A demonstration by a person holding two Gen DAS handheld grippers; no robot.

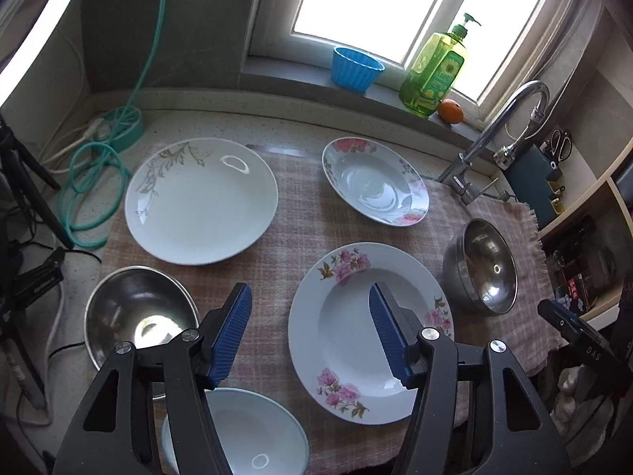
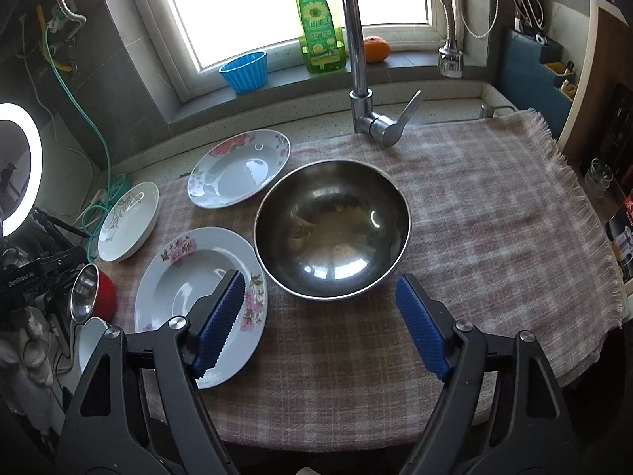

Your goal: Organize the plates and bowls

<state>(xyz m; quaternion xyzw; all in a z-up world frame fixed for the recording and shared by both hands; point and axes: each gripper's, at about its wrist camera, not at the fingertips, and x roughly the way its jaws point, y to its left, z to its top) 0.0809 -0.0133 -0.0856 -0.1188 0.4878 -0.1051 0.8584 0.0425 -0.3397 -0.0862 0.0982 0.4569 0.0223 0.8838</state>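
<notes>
On the checked cloth lie a white plate with a leaf pattern, a small pink-flowered deep plate at the back and a larger pink-flowered deep plate in front. A steel bowl stands at the right, another steel bowl at the left, and a pale bowl at the near edge. My left gripper is open above the cloth, its right finger over the large flowered plate. My right gripper is open just before the steel bowl, left finger over the flowered plate.
A tap stands behind the cloth. On the window sill are a blue cup, a green soap bottle and an orange. A green hose coils at the left. A knife block stands at the right.
</notes>
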